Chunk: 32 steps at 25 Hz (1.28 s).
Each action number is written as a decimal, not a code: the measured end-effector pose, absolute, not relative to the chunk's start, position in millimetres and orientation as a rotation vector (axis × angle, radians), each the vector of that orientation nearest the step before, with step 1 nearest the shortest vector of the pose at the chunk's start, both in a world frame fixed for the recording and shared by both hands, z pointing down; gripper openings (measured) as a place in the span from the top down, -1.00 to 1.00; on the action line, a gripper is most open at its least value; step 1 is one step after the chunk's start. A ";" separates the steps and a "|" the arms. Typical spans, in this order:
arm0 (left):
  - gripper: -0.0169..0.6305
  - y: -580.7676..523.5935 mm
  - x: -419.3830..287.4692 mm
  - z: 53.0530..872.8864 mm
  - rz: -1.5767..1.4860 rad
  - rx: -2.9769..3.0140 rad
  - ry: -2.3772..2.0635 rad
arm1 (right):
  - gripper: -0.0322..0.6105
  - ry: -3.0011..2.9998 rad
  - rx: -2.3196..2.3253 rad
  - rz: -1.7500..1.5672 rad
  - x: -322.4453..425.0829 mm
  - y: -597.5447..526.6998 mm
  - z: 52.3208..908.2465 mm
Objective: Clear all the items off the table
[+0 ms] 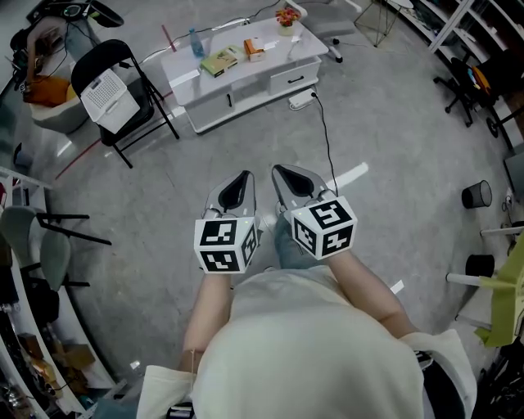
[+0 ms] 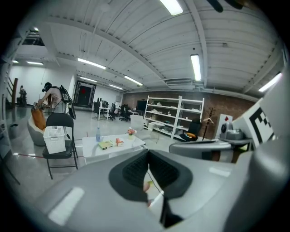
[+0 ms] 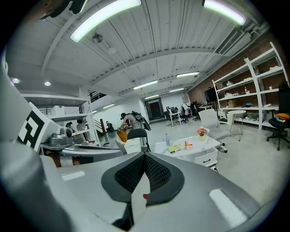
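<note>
A low white table (image 1: 278, 61) stands on the floor well ahead of me. On it are a blue-capped bottle (image 1: 196, 42), a green box (image 1: 219, 60), an orange box (image 1: 255, 49) and a small pot of flowers (image 1: 287, 16). My left gripper (image 1: 243, 177) and right gripper (image 1: 284, 172) are held side by side over the floor, both shut and empty, far short of the table. The left gripper view shows its gripper (image 2: 147, 155) with the table (image 2: 90, 152) and bottle (image 2: 98, 134) beyond. The right gripper view shows its gripper (image 3: 144, 157) aimed towards the table (image 3: 199, 147) and green box (image 3: 173, 148).
A black folding chair (image 1: 123, 74) holding a white basket (image 1: 105, 93) stands left of the table. A power strip (image 1: 301, 100) with a black cable (image 1: 326, 139) lies on the floor in front. Black bins (image 1: 476, 195) stand at right. Shelving (image 2: 174, 115) lines the far wall.
</note>
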<state>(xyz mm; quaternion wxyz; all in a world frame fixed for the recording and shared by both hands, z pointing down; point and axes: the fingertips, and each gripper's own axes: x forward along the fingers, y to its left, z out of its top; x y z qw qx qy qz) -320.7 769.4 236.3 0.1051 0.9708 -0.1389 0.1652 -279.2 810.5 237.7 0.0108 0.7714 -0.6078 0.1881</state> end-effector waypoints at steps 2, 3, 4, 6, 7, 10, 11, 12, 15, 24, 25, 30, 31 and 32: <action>0.92 758.8 -310.8 237.4 0.496 2.854 -0.420 | 0.91 -1.902 2.394 0.587 -269.3 799.3 237.2; 0.92 753.8 -305.3 237.0 0.499 2.851 -0.425 | 0.91 -1.904 2.387 0.587 -263.4 794.2 236.6; 0.92 749.1 -299.3 236.1 0.500 2.849 -0.431 | 0.91 -1.905 2.380 0.588 -256.9 789.4 235.7; 0.92 739.4 -287.1 233.8 0.500 2.846 -0.443 | 0.91 -1.909 2.371 0.590 -243.2 779.7 233.7; 0.92 733.9 -281.3 233.0 0.500 2.843 -0.449 | 0.91 -1.911 2.367 0.590 -236.6 774.3 232.8; 0.92 716.4 -263.1 231.6 0.505 2.833 -0.470 | 0.91 -1.919 2.353 0.591 -216.5 756.2 230.0; 0.92 711.1 -256.1 231.1 0.507 2.829 -0.476 | 0.91 -1.923 2.349 0.591 -209.0 750.8 228.5; 0.92 705.7 -248.5 230.5 0.509 2.826 -0.482 | 0.91 -1.925 2.347 0.590 -200.9 745.7 226.8; 0.92 689.6 -226.4 226.9 0.500 2.818 -0.504 | 0.91 -1.933 2.344 0.593 -176.2 731.2 223.1; 0.92 651.5 -166.6 225.3 0.480 2.792 -0.576 | 0.91 -1.964 2.313 0.613 -110.2 700.0 228.0; 0.92 648.1 -159.8 226.4 0.481 2.787 -0.582 | 0.91 -1.969 2.308 0.617 -103.2 696.4 229.4; 0.92 629.0 -124.6 230.1 0.483 2.779 -0.609 | 0.91 -1.993 2.273 0.632 -68.3 674.9 237.0; 0.92 624.9 -117.8 230.6 0.480 2.778 -0.616 | 0.91 -1.999 2.265 0.633 -61.4 670.5 238.5; 0.92 620.8 -111.1 230.9 0.476 2.776 -0.624 | 0.91 -2.006 2.257 0.632 -54.5 666.3 239.9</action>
